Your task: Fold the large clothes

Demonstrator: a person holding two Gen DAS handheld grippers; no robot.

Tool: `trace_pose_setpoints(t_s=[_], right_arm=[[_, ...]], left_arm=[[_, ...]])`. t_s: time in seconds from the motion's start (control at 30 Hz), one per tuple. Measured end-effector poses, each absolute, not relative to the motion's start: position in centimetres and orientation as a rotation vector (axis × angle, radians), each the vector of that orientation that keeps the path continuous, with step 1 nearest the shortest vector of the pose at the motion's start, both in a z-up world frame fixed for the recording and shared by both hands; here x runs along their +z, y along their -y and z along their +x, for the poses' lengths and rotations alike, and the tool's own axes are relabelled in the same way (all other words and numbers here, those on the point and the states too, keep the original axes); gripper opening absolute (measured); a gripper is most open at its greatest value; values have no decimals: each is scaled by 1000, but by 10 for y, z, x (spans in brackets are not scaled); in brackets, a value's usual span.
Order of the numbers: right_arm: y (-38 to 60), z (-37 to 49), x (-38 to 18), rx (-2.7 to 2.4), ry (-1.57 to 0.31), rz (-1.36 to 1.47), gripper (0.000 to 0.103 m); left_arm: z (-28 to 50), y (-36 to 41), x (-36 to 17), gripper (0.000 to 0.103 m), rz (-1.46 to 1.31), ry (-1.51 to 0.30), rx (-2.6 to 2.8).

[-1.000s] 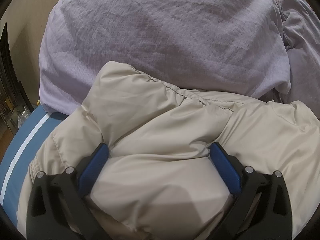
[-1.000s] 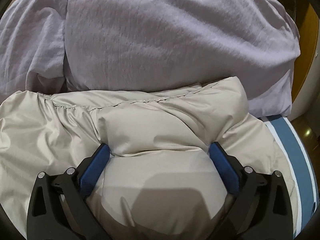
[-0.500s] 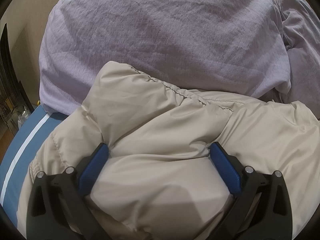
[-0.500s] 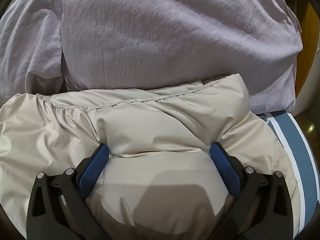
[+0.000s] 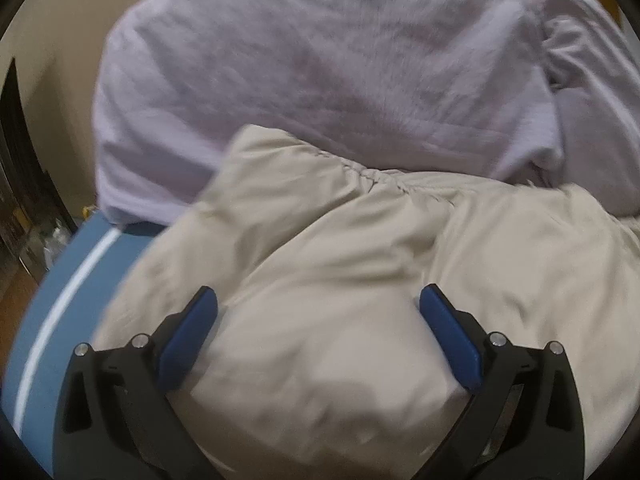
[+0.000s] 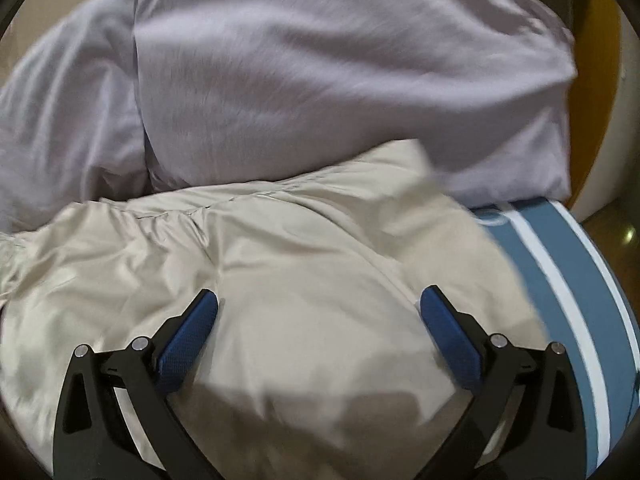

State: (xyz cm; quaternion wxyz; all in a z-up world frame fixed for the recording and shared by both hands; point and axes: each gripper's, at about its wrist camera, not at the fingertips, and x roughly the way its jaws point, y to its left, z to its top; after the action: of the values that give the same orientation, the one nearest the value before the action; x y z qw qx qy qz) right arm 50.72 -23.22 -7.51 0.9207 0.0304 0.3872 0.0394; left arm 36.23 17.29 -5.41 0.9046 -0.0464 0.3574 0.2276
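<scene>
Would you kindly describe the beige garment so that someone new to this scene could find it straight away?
Start from the blue surface with a white stripe. A large lilac cloth is heaped at its far side, and the puffy beige jacket lies in front, nearest both grippers. Its smooth, padded, cream-coloured fabric and gathered stitched seam set it apart from the thin, wrinkled lilac fabric behind.

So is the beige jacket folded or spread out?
Folded, at least partly: the beige jacket lies bunched in puffy doubled layers, stitched edge on top. Full extent is out of view.

Both wrist views look forward from close above the beige jacket toward lilac pillows.
</scene>
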Motion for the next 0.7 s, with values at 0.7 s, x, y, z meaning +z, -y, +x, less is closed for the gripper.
trace_pose_setpoints(t_s=[0.7], right_arm=[[323, 414, -99, 50, -995, 543, 96]], left_arm=[[234, -196, -48, 98, -285, -802, 466]])
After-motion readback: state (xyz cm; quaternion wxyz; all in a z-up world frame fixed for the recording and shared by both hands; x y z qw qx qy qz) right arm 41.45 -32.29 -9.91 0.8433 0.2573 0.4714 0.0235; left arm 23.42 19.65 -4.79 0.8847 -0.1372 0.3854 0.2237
